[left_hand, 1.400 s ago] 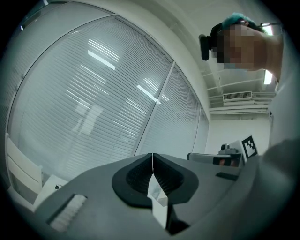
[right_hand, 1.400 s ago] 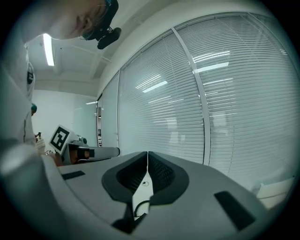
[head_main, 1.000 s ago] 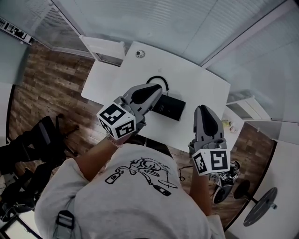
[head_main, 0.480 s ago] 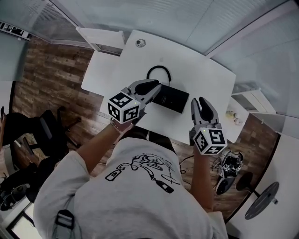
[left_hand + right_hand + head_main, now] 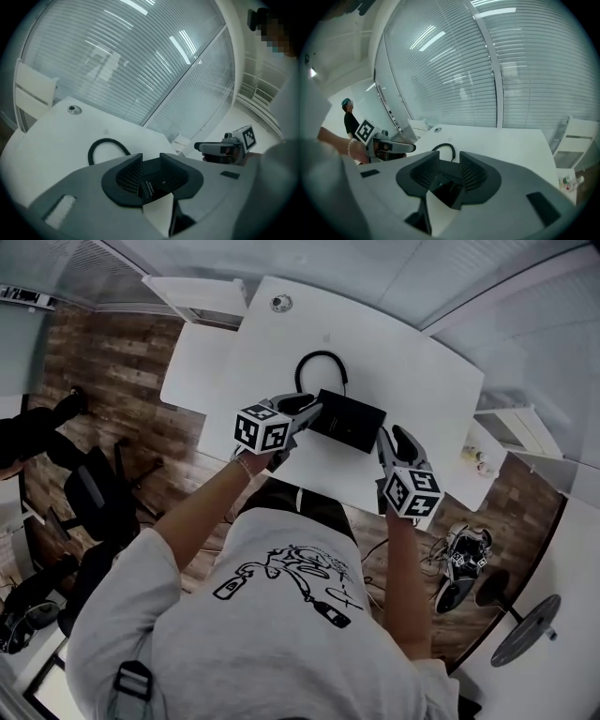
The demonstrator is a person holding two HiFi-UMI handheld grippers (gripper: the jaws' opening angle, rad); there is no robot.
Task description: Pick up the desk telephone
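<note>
The desk telephone is a flat black box on the white table, with a black cable loop behind it. My left gripper is at the phone's left end and my right gripper at its right end. In the left gripper view the jaws are opening, and the phone's corner shows in the gap with no pad pressing on it. The right gripper's jaws are opening too, with another corner of the phone between them, untouched.
A round cable grommet sits at the table's far end. A lower white surface adjoins the table at the left. A black office chair stands on the wooden floor at the left, and cables and gear lie at the right.
Both grippers have come down from above the table to the two ends of the phone. Their jaws, shut before, now stand apart.
</note>
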